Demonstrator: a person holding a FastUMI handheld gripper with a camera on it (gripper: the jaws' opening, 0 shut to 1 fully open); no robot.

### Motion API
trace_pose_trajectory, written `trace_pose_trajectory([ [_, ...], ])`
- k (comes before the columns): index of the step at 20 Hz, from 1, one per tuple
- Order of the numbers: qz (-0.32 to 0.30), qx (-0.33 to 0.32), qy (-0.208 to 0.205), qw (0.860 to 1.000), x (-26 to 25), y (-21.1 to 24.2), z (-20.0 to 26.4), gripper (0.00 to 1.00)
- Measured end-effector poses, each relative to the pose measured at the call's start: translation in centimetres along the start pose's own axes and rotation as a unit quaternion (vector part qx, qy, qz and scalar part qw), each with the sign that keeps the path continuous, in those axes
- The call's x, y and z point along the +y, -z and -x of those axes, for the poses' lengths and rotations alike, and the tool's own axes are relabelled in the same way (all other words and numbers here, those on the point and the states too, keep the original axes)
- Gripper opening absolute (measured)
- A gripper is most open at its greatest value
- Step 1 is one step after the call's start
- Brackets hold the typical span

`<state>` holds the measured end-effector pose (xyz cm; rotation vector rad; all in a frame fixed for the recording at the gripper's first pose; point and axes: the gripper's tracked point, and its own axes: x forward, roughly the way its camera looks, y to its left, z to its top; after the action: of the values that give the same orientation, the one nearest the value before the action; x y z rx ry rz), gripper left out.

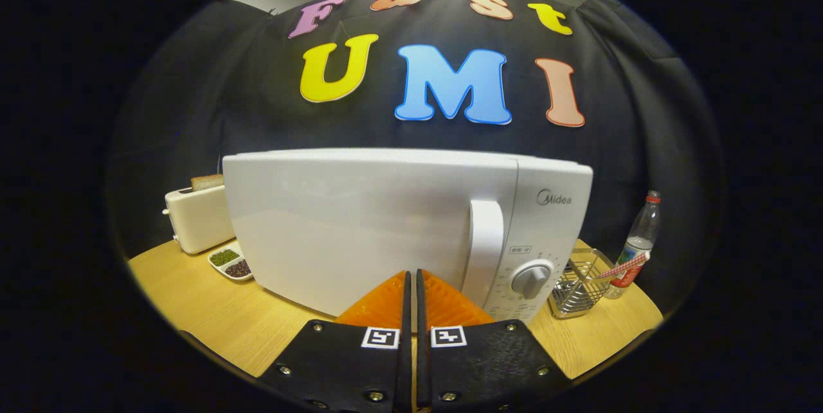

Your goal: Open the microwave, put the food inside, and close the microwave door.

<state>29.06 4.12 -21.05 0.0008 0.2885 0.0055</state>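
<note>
One white microwave [386, 226], door closed | one toaster [198, 217] | one water bottle [638, 242] | wooden table [212, 316] | gripper [411, 281] clenched, empty.

Toaster [198, 217] half behind microwave [360, 226]

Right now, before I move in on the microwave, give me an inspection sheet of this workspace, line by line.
Surface: wooden table, bare in front of the fingers.
Job's things: white microwave just ahead of the fingers, door shut; door handle upright, beside the dial. Food to load: cannot tell.
Clutter: toaster with bread in its slot; two-part dish of green and dark grains; wire basket holding a striped straw; water bottle upright.
Grippers: gripper shut, fingers together, holding nothing, near the door.
Cables: nothing seen.
Surroundings: black cloth wall behind the table.
</note>
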Motion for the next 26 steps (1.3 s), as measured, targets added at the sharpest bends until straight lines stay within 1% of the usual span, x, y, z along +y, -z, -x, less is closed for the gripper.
trace_pose_trajectory([
  [3,0.01,-0.022,-0.009,1.0,0.6,-3.0,4.9,0.04],
  [7,0.004,-0.071,-0.037,0.997,1.9,-5.7,13.2,0.04],
  [9,0.003,-0.075,-0.041,0.996,1.9,-5.4,16.1,0.04],
  [11,-0.011,-0.064,-0.055,0.996,2.0,-4.8,19.2,0.03],
  [14,-0.027,-0.066,-0.069,0.995,1.2,-4.9,24.1,0.04],
  [16,-0.03,-0.082,-0.062,0.994,0.1,-5.4,26.9,0.04],
  [19,-0.025,-0.102,-0.067,0.992,-0.2,-7.2,30.6,0.04],
  [21,-0.012,-0.113,-0.048,0.992,-1.7,-7.6,32.1,0.04],
  [23,0.0,-0.107,-0.039,0.993,-2.4,-7.3,33.1,0.04],
  [26,-0.004,-0.118,-0.022,0.993,-3.7,-7.9,34.7,0.04],
])
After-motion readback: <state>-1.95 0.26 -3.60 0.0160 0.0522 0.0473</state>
